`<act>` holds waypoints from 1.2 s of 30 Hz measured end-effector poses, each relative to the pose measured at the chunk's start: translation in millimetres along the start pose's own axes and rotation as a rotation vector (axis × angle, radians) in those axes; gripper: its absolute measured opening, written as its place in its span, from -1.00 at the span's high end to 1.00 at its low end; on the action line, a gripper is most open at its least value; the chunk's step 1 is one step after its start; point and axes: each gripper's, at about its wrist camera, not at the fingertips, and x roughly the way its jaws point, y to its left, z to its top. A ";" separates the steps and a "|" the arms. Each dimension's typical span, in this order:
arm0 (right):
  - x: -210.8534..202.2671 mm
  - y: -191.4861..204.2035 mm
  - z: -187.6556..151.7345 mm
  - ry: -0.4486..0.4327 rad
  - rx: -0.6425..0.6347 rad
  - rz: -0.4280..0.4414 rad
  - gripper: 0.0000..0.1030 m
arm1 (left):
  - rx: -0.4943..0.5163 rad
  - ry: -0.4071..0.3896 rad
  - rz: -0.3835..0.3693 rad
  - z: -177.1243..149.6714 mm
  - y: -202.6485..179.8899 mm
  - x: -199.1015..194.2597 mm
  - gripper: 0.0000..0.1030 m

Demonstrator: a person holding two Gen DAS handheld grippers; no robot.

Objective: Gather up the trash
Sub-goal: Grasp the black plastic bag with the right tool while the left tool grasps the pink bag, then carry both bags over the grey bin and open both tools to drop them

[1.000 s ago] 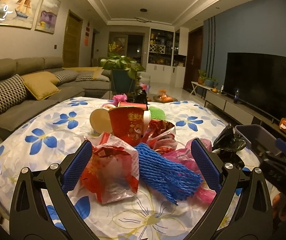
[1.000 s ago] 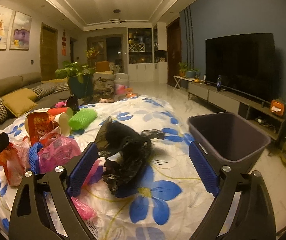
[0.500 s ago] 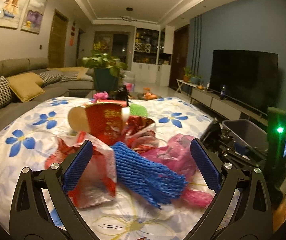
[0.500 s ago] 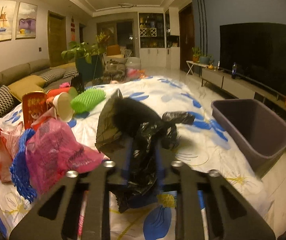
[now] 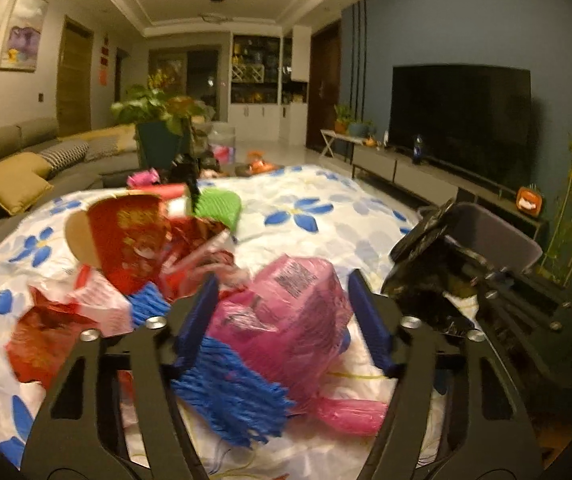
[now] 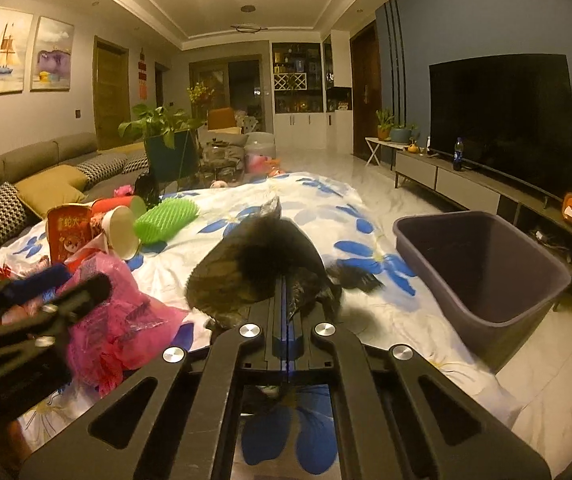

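A heap of trash lies on the flowered cloth (image 5: 318, 216). My left gripper (image 5: 284, 316) has narrowed around a pink plastic bag (image 5: 298, 280), its blue pads pressing both sides. A blue foam net (image 5: 230, 392) lies under that bag. A red paper cup (image 5: 130, 240), a green foam net (image 5: 218, 204) and a red-and-white bag (image 5: 66, 328) lie to the left. My right gripper (image 6: 286, 280) is shut on a black plastic bag (image 6: 254, 264), which hangs crumpled off its tips. A grey bin (image 6: 482, 264) stands to the right, beside the table.
A sofa with cushions (image 6: 26, 184) runs along the left. A potted plant (image 6: 166, 140) stands beyond the table's far end. A TV and low cabinet (image 6: 486, 184) line the right wall. Bare tiled floor (image 6: 546, 380) surrounds the bin.
My left gripper swung right from the red-and-white bag to the pink bag and narrowed on it. My right gripper shut on the black bag and lifted it slightly.
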 end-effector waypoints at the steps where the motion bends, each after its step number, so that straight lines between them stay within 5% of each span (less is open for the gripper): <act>1: -1.3 -1.9 0.9 -0.003 -0.001 -0.001 0.98 | -0.001 0.022 -0.004 -1.2 -0.8 5.5 0.03; 9: -6.6 -5.6 3.4 -0.007 -0.009 0.003 0.98 | -0.006 0.040 -0.041 -2.0 -6.7 13.8 0.96; 25: -23.3 -24.2 23.0 -0.070 0.018 0.000 0.98 | -0.046 -0.094 -0.144 49.7 -7.4 -17.5 1.00; 36: -36.1 -70.4 54.9 -0.149 0.025 -0.116 0.98 | -0.045 -0.117 -0.268 89.9 -44.6 -5.8 1.00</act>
